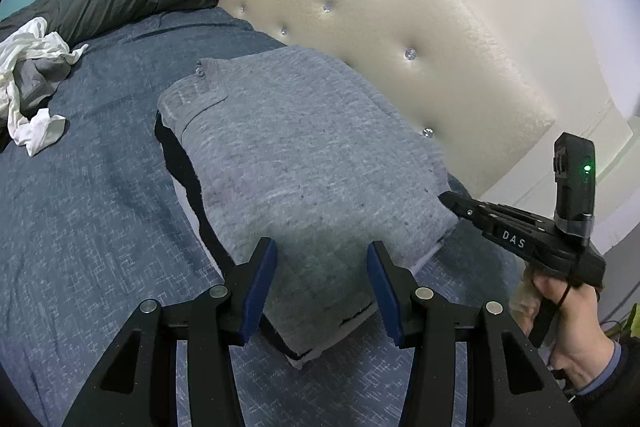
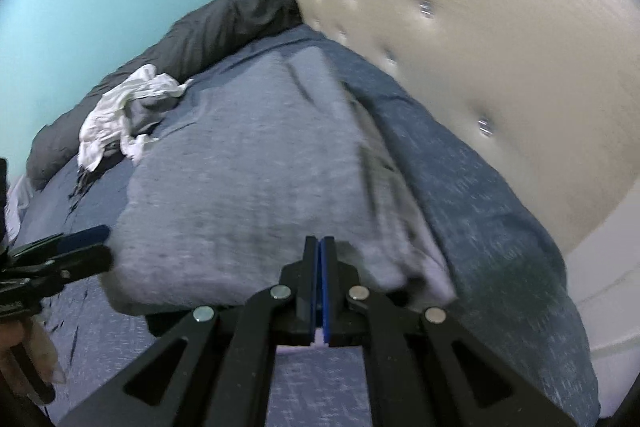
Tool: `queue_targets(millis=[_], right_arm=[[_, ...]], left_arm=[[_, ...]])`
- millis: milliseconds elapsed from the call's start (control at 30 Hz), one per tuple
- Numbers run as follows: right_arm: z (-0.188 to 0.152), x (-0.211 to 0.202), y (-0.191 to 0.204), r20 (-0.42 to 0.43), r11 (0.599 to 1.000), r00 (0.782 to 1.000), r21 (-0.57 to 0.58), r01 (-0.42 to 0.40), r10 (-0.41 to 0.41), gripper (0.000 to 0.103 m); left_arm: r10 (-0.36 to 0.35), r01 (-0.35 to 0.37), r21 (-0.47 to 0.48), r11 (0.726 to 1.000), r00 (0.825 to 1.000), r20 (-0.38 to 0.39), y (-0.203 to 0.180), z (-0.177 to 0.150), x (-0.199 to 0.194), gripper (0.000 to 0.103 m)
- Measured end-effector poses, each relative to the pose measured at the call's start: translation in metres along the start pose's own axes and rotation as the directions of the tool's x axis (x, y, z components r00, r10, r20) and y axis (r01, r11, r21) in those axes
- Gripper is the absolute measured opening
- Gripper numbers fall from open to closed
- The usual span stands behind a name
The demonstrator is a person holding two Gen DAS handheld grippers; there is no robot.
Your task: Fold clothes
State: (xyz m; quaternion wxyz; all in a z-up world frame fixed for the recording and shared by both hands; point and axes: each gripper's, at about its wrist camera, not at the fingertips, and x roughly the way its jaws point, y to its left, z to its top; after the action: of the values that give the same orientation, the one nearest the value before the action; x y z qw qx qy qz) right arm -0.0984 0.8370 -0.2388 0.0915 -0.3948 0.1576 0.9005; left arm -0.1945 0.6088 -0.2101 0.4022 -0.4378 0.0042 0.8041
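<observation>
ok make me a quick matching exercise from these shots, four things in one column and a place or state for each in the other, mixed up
Things:
1. left claw
2. right claw
3. white clothes
4. grey shirt

Places or states:
A. crumpled in a heap at the far side of the bed
B. fingers pressed together
C. folded, lying on the blue bedcover beside the headboard
D. fingers spread wide apart

Pairs: 1-D, 2-B, 3-A, 4-C
</observation>
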Motion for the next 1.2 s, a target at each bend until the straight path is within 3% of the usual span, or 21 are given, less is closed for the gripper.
queue_targets(millis=[333,1200], right_arm=[[-0.012,-0.040,-0.011,0.033,0.997,0.998,0.045,0.056,-0.057,0.000],[-0.039,-0.199,0.064,0.170,0.999,0.985,0.009,0.039,-0.040,0.002]], left_arm=[[-0.012,0.013,-0.011,1.000,1.000,0.015,-0.005,-0.011,-0.038,0.051],[-0.017,0.009,0.055,0.998,0.988,0.151,-0.060,-0.036,-0.196,0.052]])
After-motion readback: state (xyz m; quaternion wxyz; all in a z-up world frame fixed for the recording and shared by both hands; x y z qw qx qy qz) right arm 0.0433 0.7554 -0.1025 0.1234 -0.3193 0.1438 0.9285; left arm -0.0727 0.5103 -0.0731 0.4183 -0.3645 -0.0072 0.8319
